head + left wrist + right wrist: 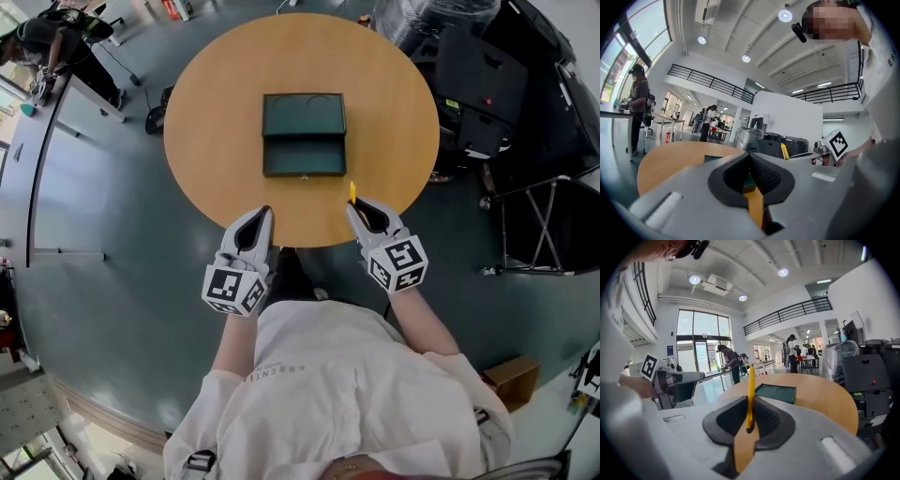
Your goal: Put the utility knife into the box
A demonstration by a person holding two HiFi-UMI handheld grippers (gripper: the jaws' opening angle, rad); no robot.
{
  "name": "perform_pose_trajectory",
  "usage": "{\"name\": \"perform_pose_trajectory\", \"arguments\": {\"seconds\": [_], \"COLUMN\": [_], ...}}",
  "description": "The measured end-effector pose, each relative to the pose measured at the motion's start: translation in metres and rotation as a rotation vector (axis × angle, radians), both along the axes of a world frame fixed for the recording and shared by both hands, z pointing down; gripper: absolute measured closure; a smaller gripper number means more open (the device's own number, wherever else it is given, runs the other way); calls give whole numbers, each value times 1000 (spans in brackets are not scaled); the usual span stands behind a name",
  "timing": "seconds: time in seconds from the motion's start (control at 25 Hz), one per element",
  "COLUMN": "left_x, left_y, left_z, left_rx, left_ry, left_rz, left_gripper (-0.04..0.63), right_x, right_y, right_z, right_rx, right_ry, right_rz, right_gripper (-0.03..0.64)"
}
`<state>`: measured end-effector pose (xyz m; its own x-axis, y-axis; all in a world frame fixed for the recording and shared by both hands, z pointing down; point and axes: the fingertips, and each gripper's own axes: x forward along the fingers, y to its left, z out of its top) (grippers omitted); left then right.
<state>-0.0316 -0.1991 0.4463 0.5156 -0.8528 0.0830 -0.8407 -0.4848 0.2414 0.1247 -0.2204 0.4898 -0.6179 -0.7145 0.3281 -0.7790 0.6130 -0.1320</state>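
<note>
Round wooden table [206, 141] bears the open green box [304, 155] at centre. At five o'clock the right gripper [356, 212] pinches the yellow utility knife [352, 192] upright. The left gripper [265, 214], at seven, is closed on nothing. Carrying step, I judge: next, reach toward eleven o'clock and lower the knife in.

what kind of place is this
Probably an open-plan lab or workshop hall: a high ceiling with a railed mezzanine, tall windows, and people working at long tables behind the round table.

The box [304, 134] lies mid-table [216, 112], with the utility knife [352, 192] nearer, to its right.
</note>
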Motion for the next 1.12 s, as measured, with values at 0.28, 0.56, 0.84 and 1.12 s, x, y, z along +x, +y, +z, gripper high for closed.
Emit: {"name": "perform_pose_trajectory", "arguments": {"seconds": [0.28, 0.56, 0.84, 1.12], "left_x": [-24, -45, -53, -39], "left_y": [-87, -157, -187, -193], "left_z": [8, 27, 53, 74], "left_rx": [-16, -44, -114, -153], "left_ry": [-25, -41, -5, 17], "left_rz": [51, 63, 73, 80], "left_gripper": [586, 586, 586, 586], "right_x": [-43, -91, -107, -95], "right_y": [-69, -126, -148, -151], "right_z": [27, 85, 155, 204], "right_rx": [-96, -200, -345, -492], "right_ry": [49, 193, 428, 587], "right_rz": [-39, -160, -280, -365], "right_gripper": [580, 580, 580, 580]}}
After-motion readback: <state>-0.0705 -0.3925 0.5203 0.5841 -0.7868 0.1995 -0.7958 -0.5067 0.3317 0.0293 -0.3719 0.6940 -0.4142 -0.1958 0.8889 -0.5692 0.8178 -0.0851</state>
